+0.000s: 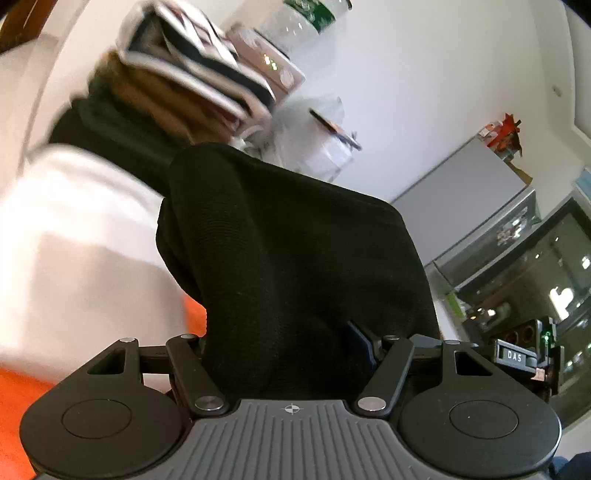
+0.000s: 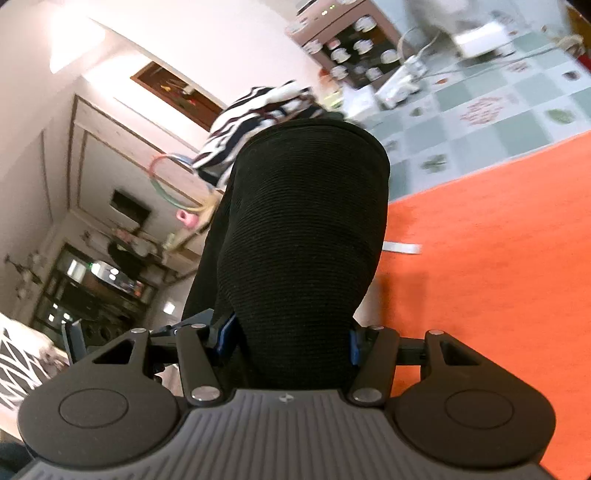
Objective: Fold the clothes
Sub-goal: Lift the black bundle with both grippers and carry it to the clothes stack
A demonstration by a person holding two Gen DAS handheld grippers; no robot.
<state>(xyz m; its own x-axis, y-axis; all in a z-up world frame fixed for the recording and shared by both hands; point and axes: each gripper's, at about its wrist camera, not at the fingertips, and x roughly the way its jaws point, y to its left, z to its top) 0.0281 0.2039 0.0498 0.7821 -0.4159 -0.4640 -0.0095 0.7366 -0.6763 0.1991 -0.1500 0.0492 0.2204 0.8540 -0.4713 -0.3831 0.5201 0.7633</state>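
Above the orange tabletop (image 2: pixel 498 258), black ribbed knit garment (image 2: pixel 303 236) lifted clear, bunched thick between both sets of jaws. Right gripper (image 2: pixel 290 341) clamped partway on a fat fold of it, blue pads pressed into the fabric either side. Left gripper (image 1: pixel 284 345) gripping another bunch of the same cloth (image 1: pixel 295 240), jaws held about half apart by the bulk; pads mostly buried, only the one blue pad peeking out. Beyond the garment, blurred stack of striped black-and-white folded clothes (image 1: pixel 195 62) over brown and black ones. Past the orange tabletop's far edge, pale green checked cloth (image 2: pixel 480 110) and a white power strip (image 2: pixel 402 79). Clear plastic bottle with green label (image 1: pixel 306 18) behind the stack.
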